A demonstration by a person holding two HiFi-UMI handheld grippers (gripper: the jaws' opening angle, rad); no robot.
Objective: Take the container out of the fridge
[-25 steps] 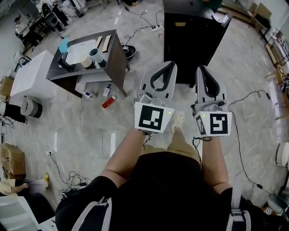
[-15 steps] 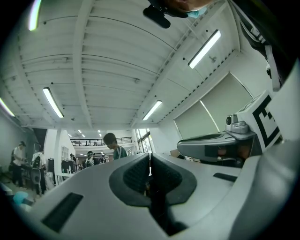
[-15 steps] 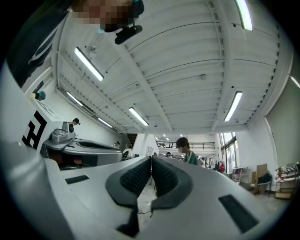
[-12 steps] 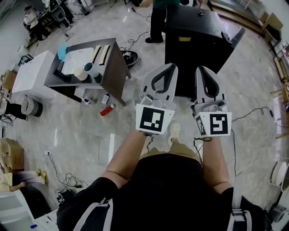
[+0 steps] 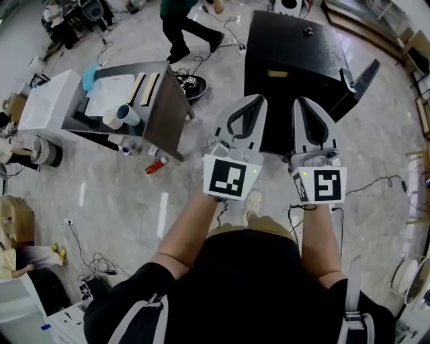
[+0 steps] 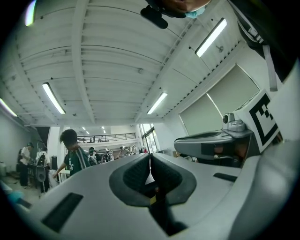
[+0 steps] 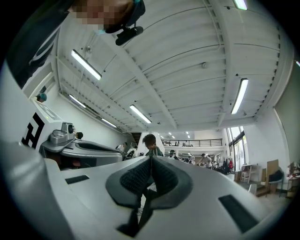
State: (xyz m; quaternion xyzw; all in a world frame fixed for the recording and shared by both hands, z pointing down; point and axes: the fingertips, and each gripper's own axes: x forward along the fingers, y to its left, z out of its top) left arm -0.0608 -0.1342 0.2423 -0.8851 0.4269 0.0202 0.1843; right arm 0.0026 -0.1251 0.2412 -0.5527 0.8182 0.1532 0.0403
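Fridge and grippers are lining up straight in front of you. Nearest, your forearms are reaching out past your black shirt, and your shoe (image 5: 253,199) is showing between them on the marble floor (image 5: 121,195). You are holding the left gripper (image 5: 254,101) and the right gripper (image 5: 301,102) side by side, both pointing forward. Both are pinching fully closed. In each gripper view the ribbed pads are meeting at the tips with nothing between them, and the cameras are looking up toward the ceiling lights.

Beyond the tips, the black fridge (image 5: 295,54) is standing on the floor with its top facing you. A dark panel (image 5: 359,77) is sticking out at its right corner. Its inside is hidden, so the container is not showing in any view.

Off to your left, a dark-sided stand (image 5: 171,101) is carrying a white basin (image 5: 111,91) with two cups (image 5: 127,114) beside it. A red bottle (image 5: 156,165) is lying on the floor below the stand. Farthest off, a person in a green top (image 5: 181,17) is striding past the fridge's far left corner.
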